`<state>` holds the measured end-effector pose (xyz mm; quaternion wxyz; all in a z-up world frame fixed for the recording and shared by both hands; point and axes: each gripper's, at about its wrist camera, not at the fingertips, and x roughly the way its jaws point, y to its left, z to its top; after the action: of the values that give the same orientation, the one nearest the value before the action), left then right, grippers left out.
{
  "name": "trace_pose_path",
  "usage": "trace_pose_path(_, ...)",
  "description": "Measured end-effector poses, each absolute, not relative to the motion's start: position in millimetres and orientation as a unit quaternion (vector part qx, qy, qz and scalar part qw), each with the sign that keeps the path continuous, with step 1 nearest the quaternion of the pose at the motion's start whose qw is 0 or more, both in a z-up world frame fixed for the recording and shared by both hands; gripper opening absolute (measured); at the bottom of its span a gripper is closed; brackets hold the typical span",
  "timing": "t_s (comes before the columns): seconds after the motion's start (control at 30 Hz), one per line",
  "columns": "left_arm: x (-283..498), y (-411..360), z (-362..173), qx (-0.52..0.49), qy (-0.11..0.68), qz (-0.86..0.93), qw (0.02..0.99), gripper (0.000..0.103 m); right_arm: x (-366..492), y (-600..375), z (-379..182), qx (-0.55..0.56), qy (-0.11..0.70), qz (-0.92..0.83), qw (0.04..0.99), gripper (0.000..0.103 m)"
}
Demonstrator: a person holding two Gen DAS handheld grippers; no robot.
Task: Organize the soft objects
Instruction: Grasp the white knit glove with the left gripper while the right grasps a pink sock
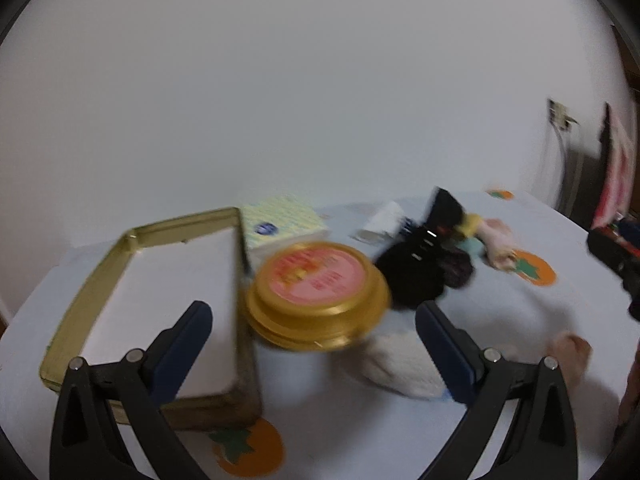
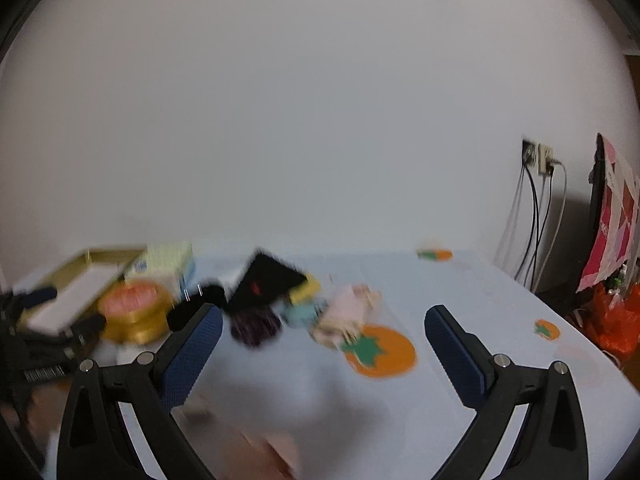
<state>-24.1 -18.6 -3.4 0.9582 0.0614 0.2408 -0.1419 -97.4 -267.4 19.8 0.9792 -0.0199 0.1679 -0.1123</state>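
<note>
Pale blue cloth with orange persimmon prints covers the table point(image 1: 520, 320), the largest item we list. Next, a gold rectangular tin point(image 1: 132, 312), shallow and lined white, lies to our left. A round gold tin point(image 1: 318, 294) with a pink lid stands touching its right edge, and a pale yellow tissue pack point(image 1: 282, 224) sits behind both. The soft goods follow: a heap of black fabric point(image 1: 412, 276) with pink and yellow pieces to its right, mid-table, and a white rolled cloth point(image 1: 400, 364) nearer us, blurred. We judge that roll the likely next item: it lies just inside the left gripper point(image 1: 314, 318), close against its right-hand finger, its long axis running roughly across the jaws. That gripper stands wide and holds nothing. The right gripper point(image 2: 324, 330) is likewise wide and empty, with the heap ahead and to its left; a second pale item below it is too blurred to name.
</note>
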Motion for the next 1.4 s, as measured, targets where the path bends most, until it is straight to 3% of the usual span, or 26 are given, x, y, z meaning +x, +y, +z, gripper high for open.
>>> trace_pose_path(0.33,-48.6,-38.1,-11.9,0.093,0.283,-0.216,0.930,0.103,-85.6,-282.2,-25.9,0.037,0.364,0.008,0.931,0.101)
trace_pose_path(0.4,-50.7,-40.2,-12.8,0.093,0.292,-0.224,0.925,0.103,-77.9,-277.6,-32.3,0.036,0.382,0.016,0.923,0.091)
trace_pose_path(0.47,-50.3,-44.9,-15.4,0.093,0.305,-0.232,0.919,0.103,-67.0,-273.5,-42.7,0.034,0.417,0.027,0.908,0.066)
trace_pose_path(0.5,-49.7,-46.7,-16.5,0.092,0.311,-0.234,0.917,0.103,-65.6,-270.5,-45.6,0.029,0.423,0.032,0.905,0.065)
trace_pose_path(0.57,-46.1,-51.1,-19.0,0.083,0.326,-0.232,0.913,0.102,-66.4,-265.3,-45.6,0.018,0.427,0.048,0.903,0.039)
trace_pose_path(0.67,-37.7,-55.1,-20.8,0.043,0.355,-0.229,0.906,0.100,-72.1,-265.0,-40.3,0.016,0.414,0.039,0.909,0.032)
trace_pose_path(0.83,-26.3,-58.5,-21.6,-0.045,0.383,-0.201,0.901,0.090,-88.5,-292.0,-21.1,0.058,0.351,0.005,0.934,0.032)
trace_pose_path(0.9,-20.7,-63.6,-23.5,-0.057,0.391,-0.184,0.900,0.090,-89.7,-298.7,-18.8,0.072,0.343,0.005,0.937,0.032)
trace_pose_path(1.0,-12.0,-78.5,-28.5,-0.049,0.403,-0.152,0.901,0.080,-90.4,-302.3,-19.7,0.087,0.340,0.011,0.936,0.032)
trace_pose_path(1.3,-1.6,-93.6,-49.8,-0.041,0.435,-0.084,0.895,0.080,-87.7,-302.9,-21.2,0.091,0.342,0.025,0.935,0.032)
trace_pose_path(1.37,-4.6,-87.0,-48.6,-0.051,0.432,-0.093,0.896,0.072,-86.0,-305.4,-23.0,0.097,0.347,0.025,0.933,0.032)
trace_pose_path(1.4,-5.4,-83.4,-48.0,-0.053,0.430,-0.102,0.895,0.062,-85.4,-306.4,-23.6,0.100,0.348,0.024,0.932,0.032)
